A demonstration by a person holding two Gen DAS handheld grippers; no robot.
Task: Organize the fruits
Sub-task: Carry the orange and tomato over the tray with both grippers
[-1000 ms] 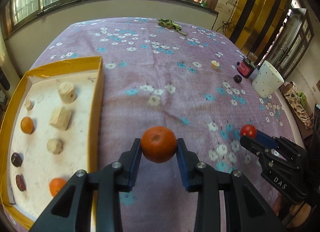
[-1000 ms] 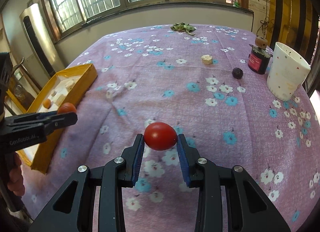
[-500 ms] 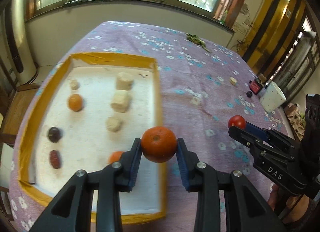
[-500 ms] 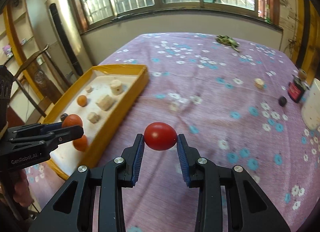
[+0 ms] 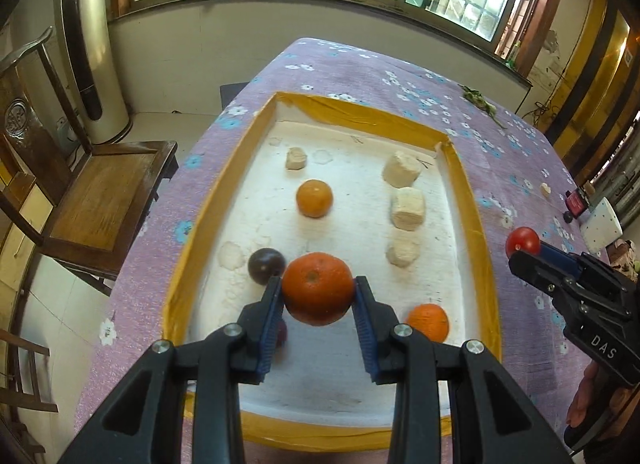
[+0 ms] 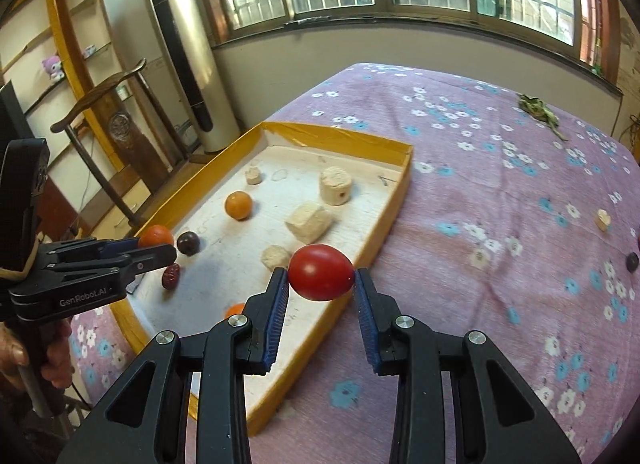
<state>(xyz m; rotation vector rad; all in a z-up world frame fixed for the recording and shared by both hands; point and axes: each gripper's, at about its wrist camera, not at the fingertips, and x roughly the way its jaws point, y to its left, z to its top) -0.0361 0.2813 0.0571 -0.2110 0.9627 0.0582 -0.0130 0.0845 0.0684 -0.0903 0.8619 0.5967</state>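
Left wrist view, frame centre: the left gripper [image 5: 318,296] pinches a round orange tangerine [image 5: 318,289] above the yellow-rimmed white foam tray [image 5: 466,200]. At the right edge, the right gripper [image 5: 520,248], level and pointing left, clamps a glossy red tomato [image 5: 522,241] over the purple floral tablecloth [image 5: 516,168].

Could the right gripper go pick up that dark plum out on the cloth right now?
Probably not yet. The right gripper is shut on a red tomato, so its jaws are full. The dark plum lies alone on the tablecloth, nothing around it; after dropping the tomato, it looks reachable.
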